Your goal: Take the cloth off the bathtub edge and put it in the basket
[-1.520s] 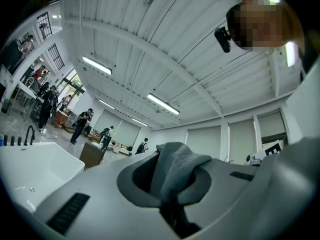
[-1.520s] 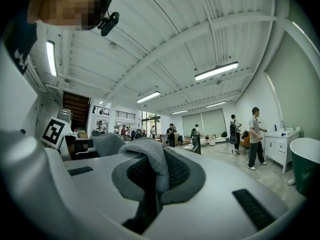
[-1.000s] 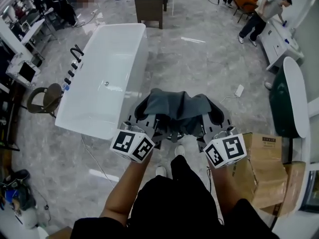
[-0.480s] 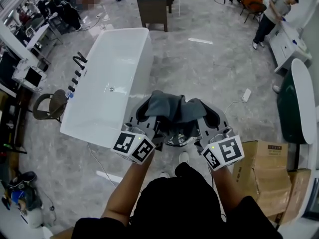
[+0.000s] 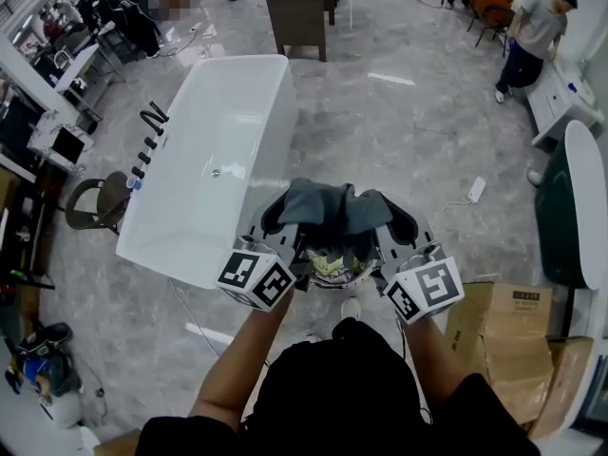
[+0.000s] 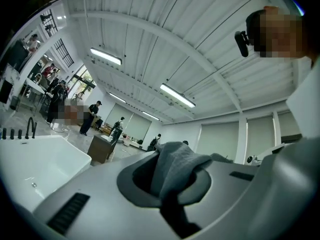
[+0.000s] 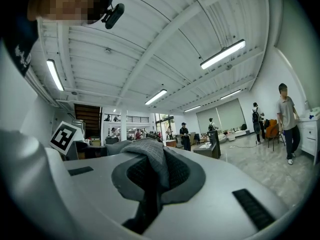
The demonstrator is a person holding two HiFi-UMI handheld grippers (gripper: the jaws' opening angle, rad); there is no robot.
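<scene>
The left gripper (image 5: 282, 221) and right gripper (image 5: 391, 226) are pale grey shells with dark oval pads (image 7: 192, 176), each bearing a cube (image 5: 255, 278) of black-and-white square markers. The person wears a black top (image 5: 332, 392), seemingly short-sleeved, and white shoes (image 5: 350, 307).

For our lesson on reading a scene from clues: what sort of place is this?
Probably a large open hall used as a workshop or showroom, not a home bathroom: a white freestanding bathtub stands on a grey stone-look floor, with a dark wooden desk and brown cardboard boxes nearby.
</scene>
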